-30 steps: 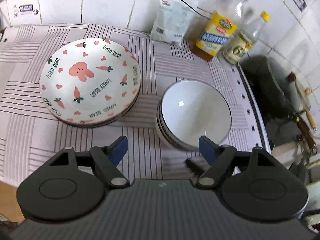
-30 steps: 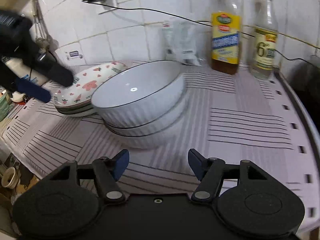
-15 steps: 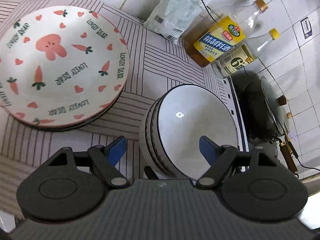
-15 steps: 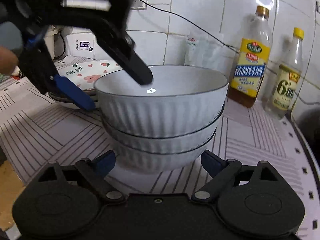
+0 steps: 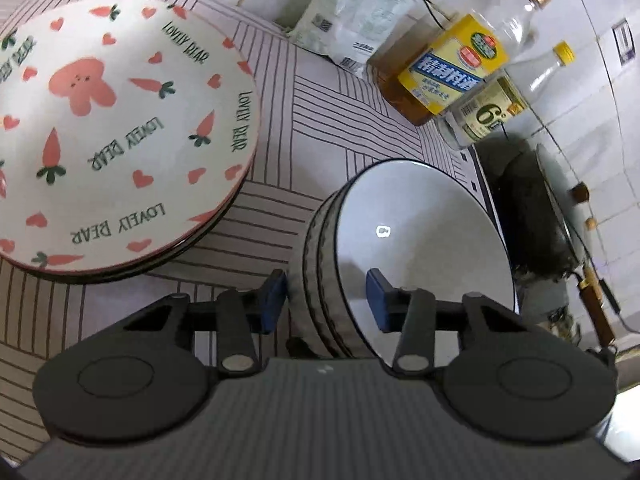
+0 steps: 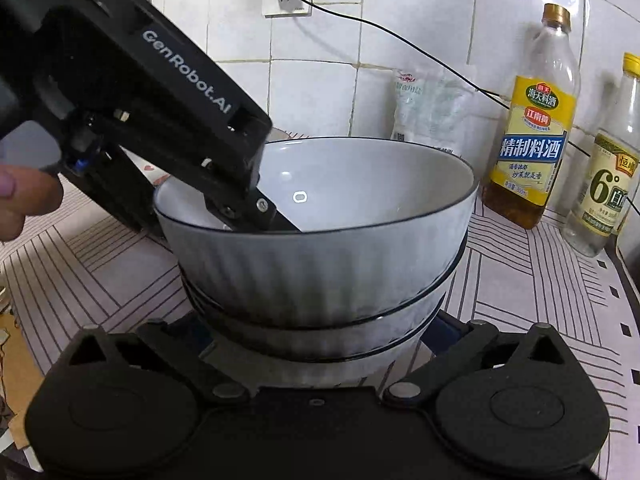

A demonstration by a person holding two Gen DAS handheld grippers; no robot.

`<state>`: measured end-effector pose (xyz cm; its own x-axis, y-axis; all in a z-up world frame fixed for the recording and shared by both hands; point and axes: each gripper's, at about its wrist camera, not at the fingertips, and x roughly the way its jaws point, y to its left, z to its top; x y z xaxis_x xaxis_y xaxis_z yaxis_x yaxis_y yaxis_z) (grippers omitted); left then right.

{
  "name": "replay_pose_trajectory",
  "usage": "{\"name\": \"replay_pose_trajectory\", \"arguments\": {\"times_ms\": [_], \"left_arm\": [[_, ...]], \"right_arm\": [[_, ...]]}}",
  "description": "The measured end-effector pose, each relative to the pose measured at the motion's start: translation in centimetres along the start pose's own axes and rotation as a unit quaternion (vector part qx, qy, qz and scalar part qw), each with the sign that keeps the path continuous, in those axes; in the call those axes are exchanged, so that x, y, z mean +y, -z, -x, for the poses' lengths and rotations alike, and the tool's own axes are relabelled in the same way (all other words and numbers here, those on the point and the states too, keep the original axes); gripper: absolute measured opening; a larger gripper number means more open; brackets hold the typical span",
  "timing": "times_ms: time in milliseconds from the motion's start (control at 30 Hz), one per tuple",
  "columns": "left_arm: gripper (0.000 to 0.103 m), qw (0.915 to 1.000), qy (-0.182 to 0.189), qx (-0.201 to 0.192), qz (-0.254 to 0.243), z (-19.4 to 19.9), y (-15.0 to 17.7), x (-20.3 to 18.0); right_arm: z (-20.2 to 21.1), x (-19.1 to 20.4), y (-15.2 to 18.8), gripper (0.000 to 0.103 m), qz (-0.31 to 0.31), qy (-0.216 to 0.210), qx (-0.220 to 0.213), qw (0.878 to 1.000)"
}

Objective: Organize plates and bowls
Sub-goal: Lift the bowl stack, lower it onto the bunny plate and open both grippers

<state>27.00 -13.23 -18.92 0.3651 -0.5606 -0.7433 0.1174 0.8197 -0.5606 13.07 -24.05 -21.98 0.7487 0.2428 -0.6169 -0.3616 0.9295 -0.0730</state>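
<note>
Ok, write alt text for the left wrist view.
The left gripper straddles the rim of a stack of white bowls, one finger inside, one outside. A stack of carrot-print plates sits beside it, bottles behind.

Left gripper (image 5: 326, 300) straddling bowl stack (image 5: 400, 256) rim, carrot plates (image 5: 120, 132) beside

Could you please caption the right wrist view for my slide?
Left tool straddles the rim of the bowl stack.

white tiled wall (image 6: 320, 88), striped countertop (image 5: 328, 120)
</note>
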Motion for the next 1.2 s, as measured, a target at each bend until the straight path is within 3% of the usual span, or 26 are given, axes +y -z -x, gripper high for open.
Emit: {"name": "replay_pose_trajectory", "arguments": {"times_ms": [533,867,1200], "left_arm": [[0.041,0.9991,-0.011,-0.001,-0.041,1.9,1.9,-1.2],[0.041,0.9989,-0.005,-0.012,-0.045,6.6,3.2,-1.3],[0.042,0.9976,-0.043,-0.042,-0.033,12.2,1.5,0.7]], "right_arm": [[1.8,0.9,0.6,0.103,-0.006,-0.014,-0.006,1.0],[4.9,3.2,-1.1,0.103,0.016,-0.029,-0.025,0.999],[4.0,6.3,-5.0,0.103,0.062,-0.073,-0.058,0.994]]}}
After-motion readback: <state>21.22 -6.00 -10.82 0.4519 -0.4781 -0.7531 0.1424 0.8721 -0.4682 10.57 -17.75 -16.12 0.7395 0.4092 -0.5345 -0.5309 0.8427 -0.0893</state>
